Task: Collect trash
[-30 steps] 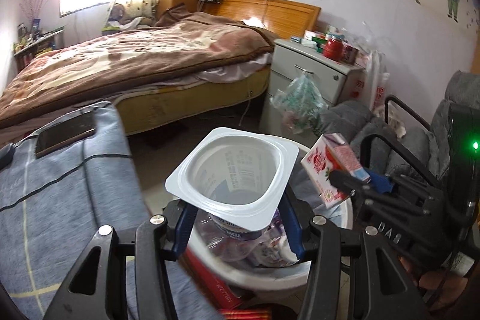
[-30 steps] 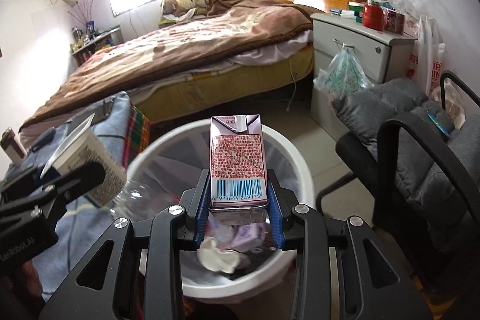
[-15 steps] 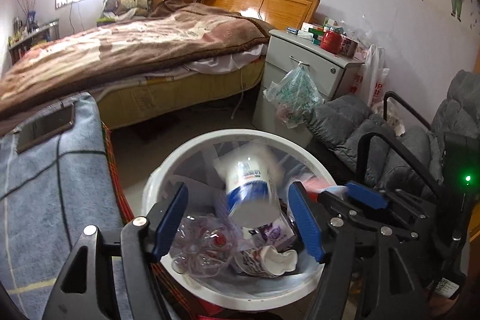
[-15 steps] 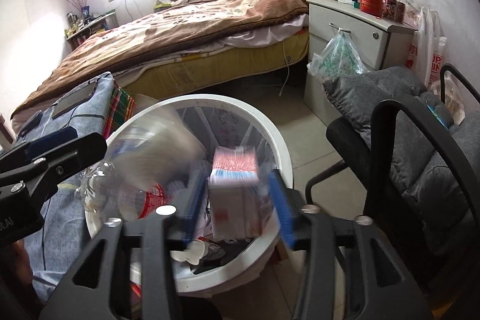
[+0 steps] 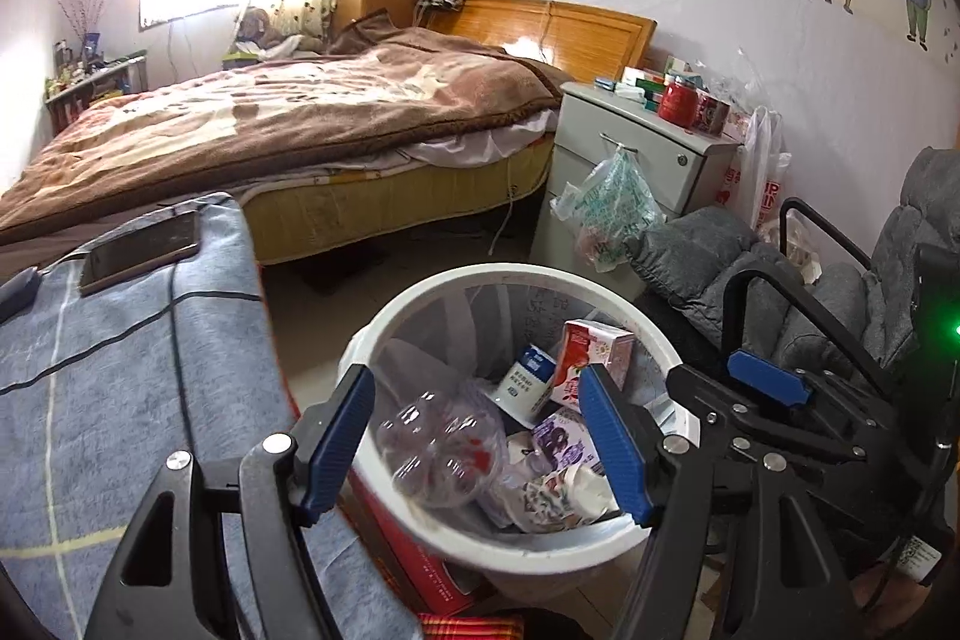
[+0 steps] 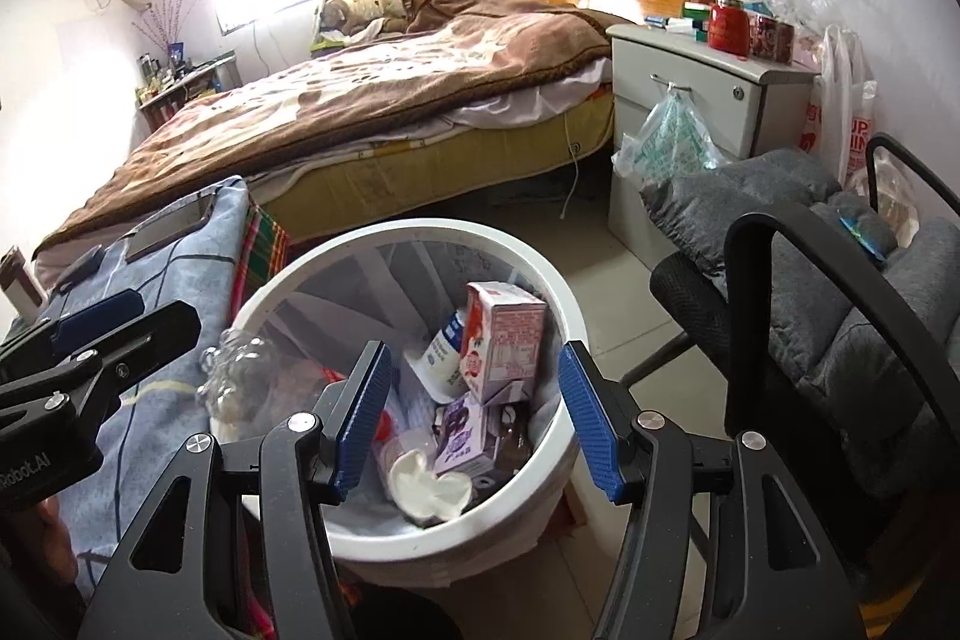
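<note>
A white trash bin [image 5: 384, 334] [image 6: 564, 304] stands on the floor below both grippers. Inside it lie a white and blue yogurt cup [image 5: 528, 383] [image 6: 441, 358], a pink milk carton [image 5: 591, 355] [image 6: 507, 343], a clear plastic bottle [image 5: 444, 451] [image 6: 231, 370], a purple carton [image 5: 561, 439] [image 6: 462, 427] and crumpled wrappers. My left gripper [image 5: 477, 445] is open and empty above the bin. My right gripper [image 6: 474, 415] is open and empty above the bin too. The right gripper also shows at the right of the left wrist view [image 5: 762, 382].
A low table with a blue cloth [image 5: 120, 370] stands left of the bin, with a phone [image 5: 141, 250] on it. A grey chair with black armrests [image 6: 840, 292] is to the right. A bed [image 5: 288, 130] and a nightstand [image 5: 636, 154] stand behind.
Both grippers opened. The yogurt cup dropped from the left one and the pink carton from the right one; both now lie in the bin.
</note>
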`<action>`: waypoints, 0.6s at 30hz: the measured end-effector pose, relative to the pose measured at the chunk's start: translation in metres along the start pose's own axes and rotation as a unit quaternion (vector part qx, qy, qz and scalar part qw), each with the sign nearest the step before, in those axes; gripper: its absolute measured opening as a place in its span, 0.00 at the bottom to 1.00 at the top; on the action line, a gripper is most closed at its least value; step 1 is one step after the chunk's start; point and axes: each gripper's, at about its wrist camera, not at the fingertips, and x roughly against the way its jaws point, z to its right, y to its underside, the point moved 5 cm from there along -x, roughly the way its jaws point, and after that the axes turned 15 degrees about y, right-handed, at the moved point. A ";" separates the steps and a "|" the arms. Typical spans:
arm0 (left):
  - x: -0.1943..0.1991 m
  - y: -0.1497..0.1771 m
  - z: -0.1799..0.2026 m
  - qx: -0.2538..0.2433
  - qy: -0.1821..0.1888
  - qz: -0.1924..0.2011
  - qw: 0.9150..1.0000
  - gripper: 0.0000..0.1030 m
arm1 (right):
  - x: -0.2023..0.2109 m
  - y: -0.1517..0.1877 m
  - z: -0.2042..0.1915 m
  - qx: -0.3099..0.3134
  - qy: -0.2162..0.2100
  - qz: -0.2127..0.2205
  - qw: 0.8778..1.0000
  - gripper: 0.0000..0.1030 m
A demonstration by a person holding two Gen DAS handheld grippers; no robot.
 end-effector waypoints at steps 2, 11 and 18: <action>0.007 0.003 -0.001 0.001 -0.005 0.006 1.000 0.70 | 0.005 0.003 -0.003 0.007 0.004 0.007 1.000 0.58; 0.042 0.029 -0.011 0.005 -0.056 0.026 0.998 0.70 | 0.031 0.021 -0.010 -0.001 -0.008 0.026 1.000 0.58; 0.067 0.052 -0.018 0.020 -0.079 0.048 0.996 0.70 | 0.047 0.036 -0.019 -0.001 -0.015 0.041 0.999 0.58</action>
